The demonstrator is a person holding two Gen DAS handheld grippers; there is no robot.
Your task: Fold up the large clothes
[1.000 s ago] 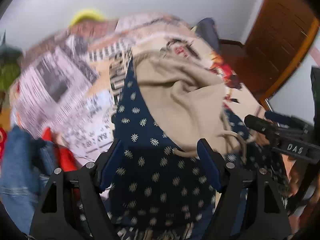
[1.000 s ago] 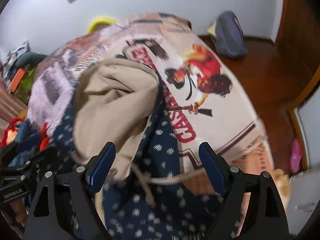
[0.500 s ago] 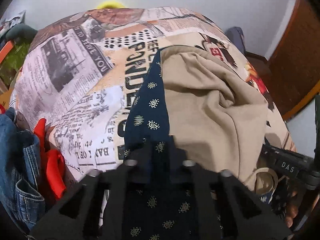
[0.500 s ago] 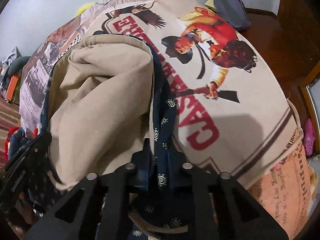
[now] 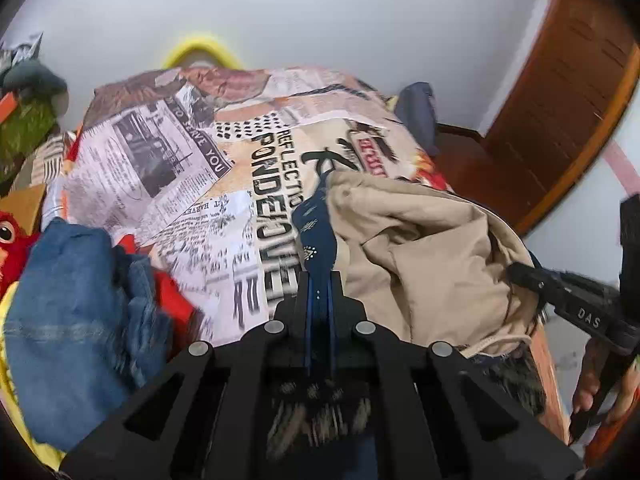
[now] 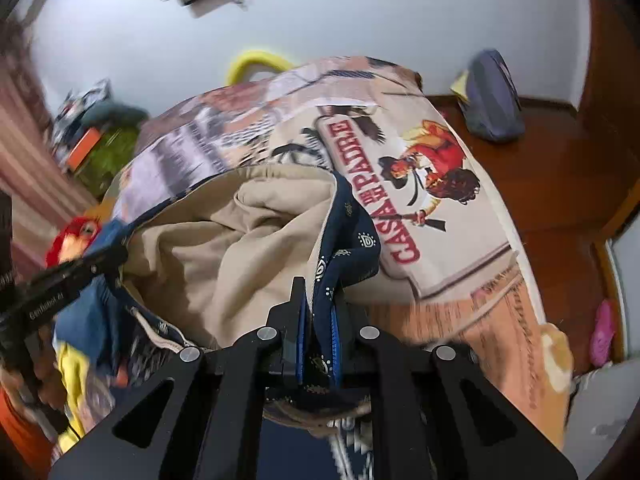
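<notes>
A large garment, navy with small pale motifs outside point(image 5: 314, 228) and beige inside point(image 5: 424, 256), lies bunched on the bed. My left gripper point(image 5: 319, 280) is shut on its navy left edge. My right gripper point(image 6: 318, 300) is shut on its navy right edge point(image 6: 352, 240), and the beige lining point(image 6: 240, 248) sags between the two. A beige drawstring point(image 5: 500, 340) hangs at the near edge. Each gripper shows at the side of the other's view.
The bed has a printed newspaper-and-poster cover point(image 5: 224, 176) point(image 6: 432, 200). Blue jeans point(image 5: 76, 304), a red garment and a red plush toy point(image 6: 76, 236) lie at the left. A wooden door point(image 5: 568, 92), a blue bag on the floor point(image 6: 492, 100) and a yellow hoop point(image 6: 256, 64) stand beyond.
Both grippers went from open above the garment to shut on its navy edges. They have since lifted and pulled the edges toward me, bunching the beige lining.
</notes>
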